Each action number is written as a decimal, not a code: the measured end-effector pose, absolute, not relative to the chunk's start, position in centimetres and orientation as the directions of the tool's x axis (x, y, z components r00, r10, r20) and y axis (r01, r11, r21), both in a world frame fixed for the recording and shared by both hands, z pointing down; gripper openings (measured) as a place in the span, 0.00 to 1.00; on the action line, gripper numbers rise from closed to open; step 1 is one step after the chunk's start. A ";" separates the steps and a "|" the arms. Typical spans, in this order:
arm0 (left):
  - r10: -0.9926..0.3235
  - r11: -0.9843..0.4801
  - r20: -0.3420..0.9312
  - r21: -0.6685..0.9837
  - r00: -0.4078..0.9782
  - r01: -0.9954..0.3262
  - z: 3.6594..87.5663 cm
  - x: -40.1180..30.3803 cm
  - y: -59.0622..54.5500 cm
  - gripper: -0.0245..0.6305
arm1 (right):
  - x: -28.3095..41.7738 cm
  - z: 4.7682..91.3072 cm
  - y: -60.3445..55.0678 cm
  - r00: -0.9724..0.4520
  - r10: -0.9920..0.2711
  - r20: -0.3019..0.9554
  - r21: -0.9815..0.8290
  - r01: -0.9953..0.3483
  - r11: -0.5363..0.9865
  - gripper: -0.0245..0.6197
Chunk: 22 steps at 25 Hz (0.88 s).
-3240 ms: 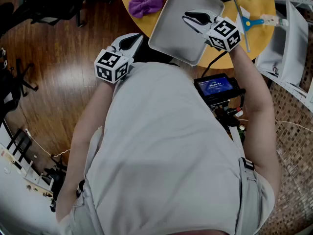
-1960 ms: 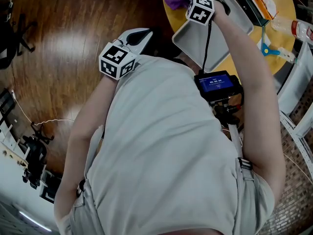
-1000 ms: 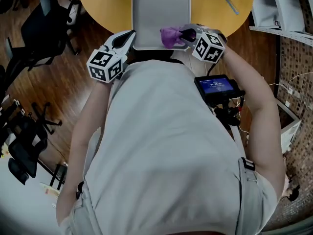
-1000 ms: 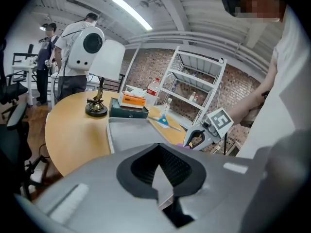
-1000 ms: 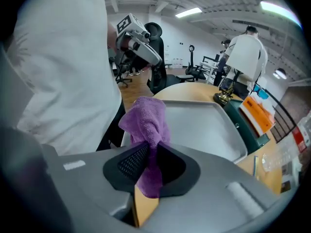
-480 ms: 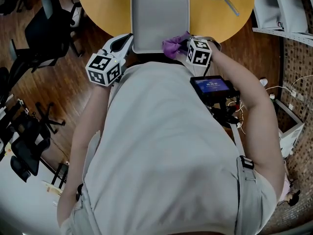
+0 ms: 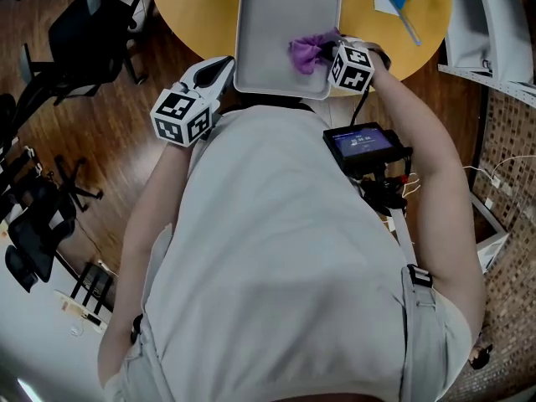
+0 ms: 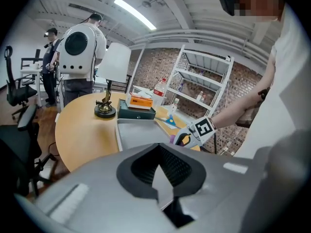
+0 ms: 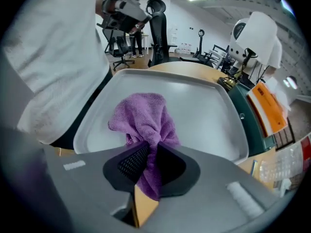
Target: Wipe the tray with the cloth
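Your right gripper [image 7: 328, 53] sits at the upper middle of the head view, tipped steeply down over the tray [image 7: 276, 23], with its jaws pinched partway closed on a fold of the purple cloth [image 7: 308, 50]. In the right gripper view the cloth [image 9: 143, 118] runs up from between the black pads [image 9: 130, 161] and bunches in a heap on the tray floor [image 9: 204, 106], at the lower centre of that frame. In the head view, the heap lies in the tray's lower right part, close to its right rim. The tray rests on the round yellow table [image 7: 201, 7] at the top of the frame, its near edge close to your shirt [image 7: 276, 249]. Your left gripper [image 7: 223, 64] hangs just beside the tray's lower left corner, apart from it. In the left gripper view its jaws [image 8: 158, 171] stand tip to tip with nothing between them.
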<state>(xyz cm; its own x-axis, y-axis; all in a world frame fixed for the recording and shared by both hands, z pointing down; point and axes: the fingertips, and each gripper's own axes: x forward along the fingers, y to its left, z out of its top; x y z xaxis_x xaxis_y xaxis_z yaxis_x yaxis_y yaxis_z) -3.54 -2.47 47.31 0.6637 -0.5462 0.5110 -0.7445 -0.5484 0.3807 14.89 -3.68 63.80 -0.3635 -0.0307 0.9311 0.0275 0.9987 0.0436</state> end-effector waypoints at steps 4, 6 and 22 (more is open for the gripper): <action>-0.581 -0.504 0.520 0.374 0.626 -0.778 47.3 -5.1 -2.7 0.04 | 14.6 63.8 -9.6 -0.360 -0.087 0.929 0.096 0.008 0.995 0.13; -0.595 -0.479 0.525 0.378 0.609 -0.793 46.5 -6.0 -2.2 0.04 | 14.6 62.9 -11.5 -0.357 -0.105 0.928 0.113 -0.001 0.994 0.13; -0.632 -0.389 0.539 0.401 0.557 -0.829 46.5 -6.4 -1.8 0.04 | 13.4 61.6 -23.8 -0.279 -0.199 0.940 0.151 -0.184 0.971 0.13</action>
<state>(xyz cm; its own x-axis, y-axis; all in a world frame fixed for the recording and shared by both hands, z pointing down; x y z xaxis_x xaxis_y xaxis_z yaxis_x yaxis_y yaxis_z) -6.36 -1.77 46.50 0.5569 -0.6316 0.5394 -0.8295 -0.3892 0.4006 13.45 -23.77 61.63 -0.2788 -0.1986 0.9396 -0.1838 0.9713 0.1508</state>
